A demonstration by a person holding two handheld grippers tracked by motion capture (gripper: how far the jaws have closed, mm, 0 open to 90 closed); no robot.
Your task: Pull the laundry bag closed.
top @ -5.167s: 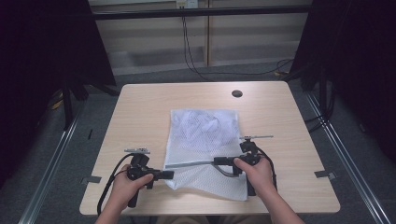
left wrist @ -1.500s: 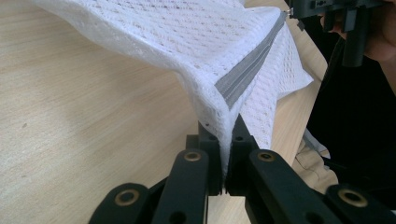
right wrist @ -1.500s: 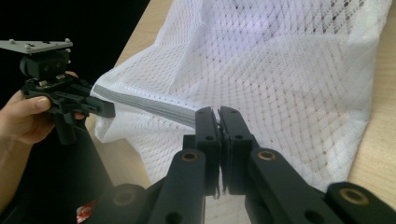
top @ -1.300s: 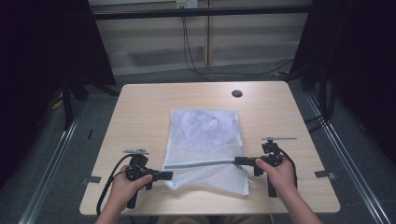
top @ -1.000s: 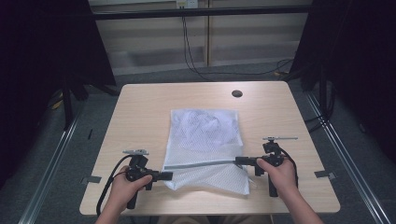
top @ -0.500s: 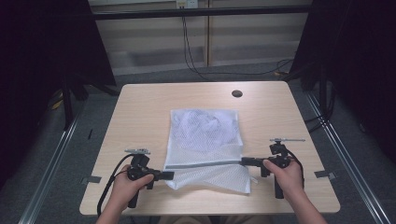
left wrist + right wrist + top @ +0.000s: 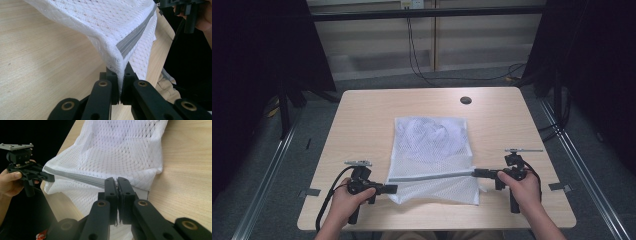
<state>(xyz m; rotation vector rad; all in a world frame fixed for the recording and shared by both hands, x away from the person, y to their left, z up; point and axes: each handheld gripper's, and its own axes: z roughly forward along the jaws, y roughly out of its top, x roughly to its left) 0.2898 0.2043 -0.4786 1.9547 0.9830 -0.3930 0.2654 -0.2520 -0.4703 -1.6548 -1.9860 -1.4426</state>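
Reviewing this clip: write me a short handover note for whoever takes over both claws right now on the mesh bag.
Left claw: shut on the near left corner of the white mesh bag, at the end of its grey zipper strip.
Right claw: shut at the zipper strip's right end; whether it grips the pull or just the fabric is hard to tell.
Bag: lies on the wooden table, with something white bunched inside its far half; the zipper edge is lifted and stretched between the claws.
Done: both ends gripped, strip taut.
Left: probably finish working the zipper; open or closed can't be told from here.
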